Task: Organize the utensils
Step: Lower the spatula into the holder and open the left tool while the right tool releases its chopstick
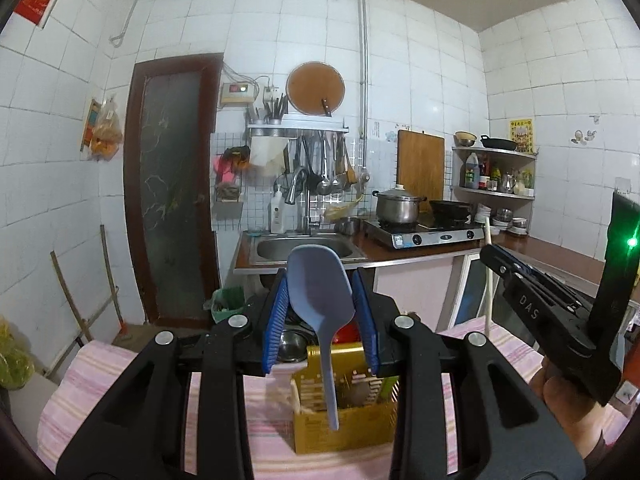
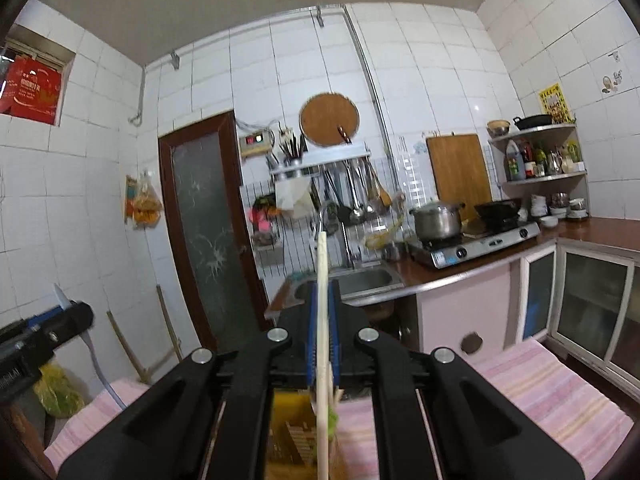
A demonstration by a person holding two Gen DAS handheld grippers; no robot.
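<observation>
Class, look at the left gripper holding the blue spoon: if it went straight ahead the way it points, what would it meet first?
Probably the sink at the counter edge. The left gripper points roughly level across open floor towards it, with nothing nearer visible in line. Depth is hard to judge.

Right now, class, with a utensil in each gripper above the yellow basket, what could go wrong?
1. The left gripper pinches the blue spoon by its bowl edges; the hanging handle could swing or slip.
2. The right gripper clamps a thin wooden stick that could pivot.
3. The two grippers are close and might collide over the yellow basket.
</observation>
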